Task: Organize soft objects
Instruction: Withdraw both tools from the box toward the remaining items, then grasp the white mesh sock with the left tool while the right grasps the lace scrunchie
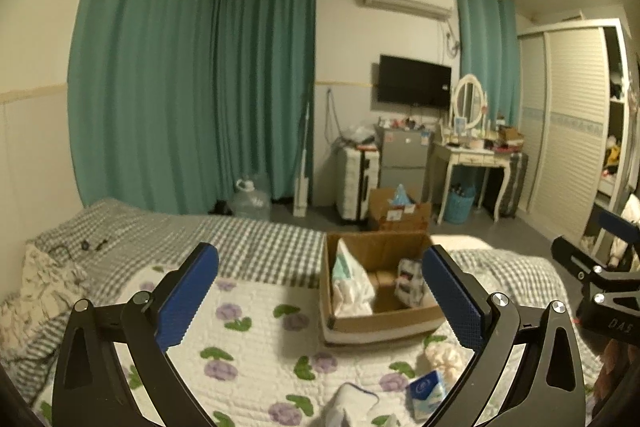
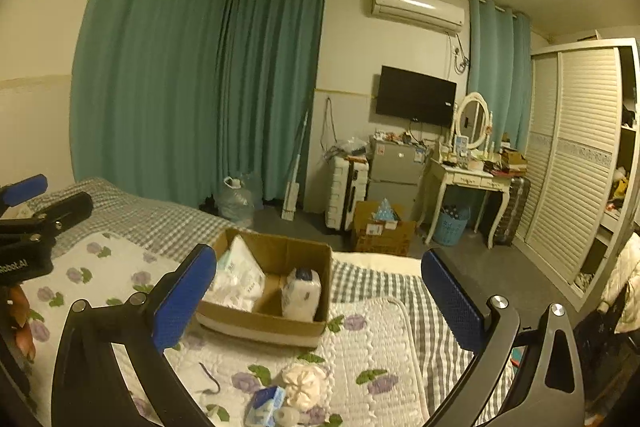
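An open cardboard box (image 1: 384,323) (image 2: 260,325) sits on the flowered quilt. It holds a white-and-green soft pack (image 1: 352,283) (image 2: 240,279) and a wrapped paper pack (image 1: 410,281) (image 2: 302,293). Loose on the quilt in front of it lie a cream fluffy item (image 1: 444,359) (image 2: 304,385), a small blue tissue pack (image 1: 426,391) (image 2: 266,403) and a white cloth piece (image 1: 352,403). My left gripper (image 1: 320,253) hovers above the quilt, open and empty. My right gripper (image 2: 318,255) is open and empty too, beside the left one.
The flowered quilt (image 2: 380,327) lies on a grey checked bed (image 1: 248,239). A thin dark curved object (image 2: 212,383) rests on the quilt. Beyond the bed stand another cardboard box (image 1: 400,215), a suitcase (image 1: 356,183), a dressing table (image 1: 472,159) and a wardrobe (image 2: 576,163).
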A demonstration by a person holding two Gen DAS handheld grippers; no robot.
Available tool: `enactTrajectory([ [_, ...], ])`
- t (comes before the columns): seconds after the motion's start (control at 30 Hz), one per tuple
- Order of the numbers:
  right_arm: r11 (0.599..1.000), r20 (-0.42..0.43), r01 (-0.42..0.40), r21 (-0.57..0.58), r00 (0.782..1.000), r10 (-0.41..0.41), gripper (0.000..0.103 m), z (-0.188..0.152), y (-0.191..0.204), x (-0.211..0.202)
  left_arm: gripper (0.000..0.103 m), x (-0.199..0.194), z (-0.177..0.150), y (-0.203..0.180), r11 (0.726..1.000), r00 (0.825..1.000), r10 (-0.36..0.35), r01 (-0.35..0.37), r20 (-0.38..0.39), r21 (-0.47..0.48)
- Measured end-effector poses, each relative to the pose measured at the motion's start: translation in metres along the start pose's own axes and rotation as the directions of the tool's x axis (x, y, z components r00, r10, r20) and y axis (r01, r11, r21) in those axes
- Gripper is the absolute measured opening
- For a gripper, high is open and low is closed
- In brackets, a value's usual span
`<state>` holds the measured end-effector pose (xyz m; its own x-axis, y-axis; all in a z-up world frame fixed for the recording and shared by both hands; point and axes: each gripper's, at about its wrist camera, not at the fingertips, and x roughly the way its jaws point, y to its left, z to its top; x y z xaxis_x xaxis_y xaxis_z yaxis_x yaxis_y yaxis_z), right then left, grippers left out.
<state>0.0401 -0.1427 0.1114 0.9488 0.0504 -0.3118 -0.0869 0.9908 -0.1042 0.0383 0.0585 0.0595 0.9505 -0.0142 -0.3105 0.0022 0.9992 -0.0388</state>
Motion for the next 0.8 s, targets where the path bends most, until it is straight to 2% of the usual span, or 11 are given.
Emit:
enactTrajectory([
  [0.17, 0.999, -0.02, 0.032, -0.005, 0.999, -0.032, 0.103, -0.02, -0.004, 0.014, 0.103, 0.015, -0.024, 0.004, 1.0, 0.995, -0.017, 0.016, -0.096, -0.004],
  [0.3, 0.997, -0.004, 0.045, -0.066, 0.999, -0.045, 0.103, -0.04, 0.0, 0.029, 0.103, 0.027, -0.045, -0.004, 0.996, 0.991, 0.034, -0.023, -0.131, 0.084],
  [0.37, 0.99, -0.026, 0.082, -0.113, 0.996, -0.086, 0.103, -0.052, 0.003, 0.041, 0.103, 0.035, -0.058, -0.006, 0.995, 0.987, 0.024, -0.008, -0.159, 0.103],
  [0.47, 0.99, -0.088, 0.073, -0.119, 0.993, -0.084, 0.103, -0.069, 0.002, 0.06, 0.103, 0.054, -0.074, -0.007, 0.996, 0.971, -0.005, 0.026, -0.238, 0.087],
  [0.63, 0.997, -0.212, 0.02, -0.079, 0.977, -0.037, 0.103, -0.096, -0.006, 0.09, 0.102, 0.072, -0.096, -0.009, 0.994, 0.952, -0.004, 0.038, -0.305, 0.107],
  [0.73, 0.997, -0.263, 0.019, -0.08, 0.964, -0.039, 0.103, -0.112, -0.007, 0.107, 0.102, 0.082, -0.112, -0.008, 0.993, 0.933, -0.016, 0.056, -0.359, 0.102],
  [0.8, 0.997, -0.301, 0.019, -0.08, 0.953, -0.043, 0.103, -0.123, -0.009, 0.119, 0.102, 0.09, -0.127, -0.008, 0.993, 0.914, -0.02, 0.064, -0.405, 0.096],
])
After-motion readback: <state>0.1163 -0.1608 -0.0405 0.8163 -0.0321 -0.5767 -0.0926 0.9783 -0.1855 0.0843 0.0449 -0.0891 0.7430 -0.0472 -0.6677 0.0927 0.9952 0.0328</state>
